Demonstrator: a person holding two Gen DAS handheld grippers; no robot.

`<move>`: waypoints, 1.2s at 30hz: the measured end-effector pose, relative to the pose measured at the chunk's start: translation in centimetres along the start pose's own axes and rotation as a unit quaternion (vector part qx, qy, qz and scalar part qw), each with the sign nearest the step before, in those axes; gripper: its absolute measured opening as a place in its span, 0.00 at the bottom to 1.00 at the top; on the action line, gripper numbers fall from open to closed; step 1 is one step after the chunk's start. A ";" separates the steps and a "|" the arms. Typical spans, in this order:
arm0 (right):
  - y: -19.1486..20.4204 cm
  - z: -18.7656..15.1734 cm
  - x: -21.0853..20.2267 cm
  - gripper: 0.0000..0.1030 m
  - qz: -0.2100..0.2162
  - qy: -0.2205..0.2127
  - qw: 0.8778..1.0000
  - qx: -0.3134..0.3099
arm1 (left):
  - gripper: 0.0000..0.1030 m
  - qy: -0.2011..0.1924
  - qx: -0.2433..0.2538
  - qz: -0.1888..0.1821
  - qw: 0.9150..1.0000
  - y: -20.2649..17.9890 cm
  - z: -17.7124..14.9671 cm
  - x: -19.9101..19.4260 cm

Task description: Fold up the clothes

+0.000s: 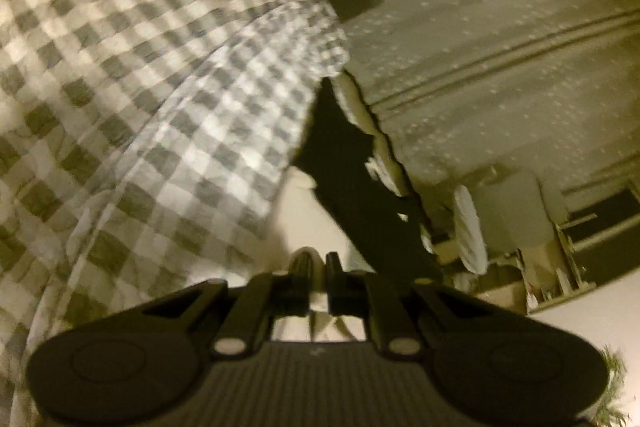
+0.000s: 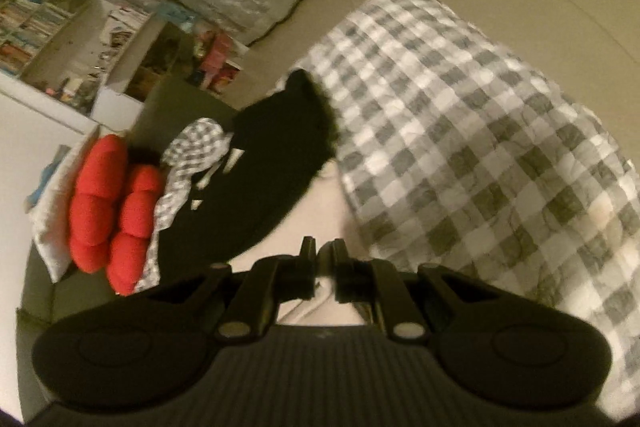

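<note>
The left gripper (image 1: 318, 267) has its fingers pinched almost together on a fold of pale cloth, and the right gripper (image 2: 324, 259) clamps pale cloth the same way. Which garment that cloth belongs to is unclear. A grey-and-white checked garment (image 1: 160, 99) hangs draped just beyond both pairs of fingers, filling the left of the left wrist view and the right of the right wrist view. Past it lie a black garment (image 2: 276, 163) and a red padded thing (image 2: 108, 207), with a speckled grey bedcover (image 1: 500, 47) farther off.
</note>
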State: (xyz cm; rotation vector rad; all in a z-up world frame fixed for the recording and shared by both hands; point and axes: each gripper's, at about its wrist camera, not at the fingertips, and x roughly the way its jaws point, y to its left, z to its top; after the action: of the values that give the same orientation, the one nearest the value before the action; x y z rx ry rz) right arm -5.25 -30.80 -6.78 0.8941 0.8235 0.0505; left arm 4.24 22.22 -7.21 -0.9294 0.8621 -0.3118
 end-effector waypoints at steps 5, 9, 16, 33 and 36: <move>-1.3 0.2 0.8 0.18 0.007 0.005 1.000 0.009 | 0.07 0.000 -0.019 -0.008 1.000 1.5 0.1 0.9; -1.3 0.2 -0.1 0.31 0.023 0.007 1.000 0.004 | 0.10 -0.002 0.000 -0.018 1.000 1.1 0.0 0.1; 1.9 -1.3 -2.7 0.39 0.025 -0.027 0.993 -0.113 | 0.14 -0.036 0.141 0.037 0.989 -2.7 -1.1 -2.4; 10.9 -7.4 3.0 0.39 0.060 0.012 0.942 -0.329 | 0.20 0.052 0.352 0.059 0.933 -10.5 -7.8 4.0; 11.7 -8.3 4.6 0.40 0.065 0.035 0.936 -0.344 | 0.20 0.079 0.368 0.065 0.924 -10.8 -8.8 5.1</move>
State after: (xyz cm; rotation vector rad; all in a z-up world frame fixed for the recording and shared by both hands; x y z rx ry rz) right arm -4.15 -15.96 -4.18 0.2791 0.7354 0.4620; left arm 2.04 7.96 -3.77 -0.1451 0.8523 -0.5525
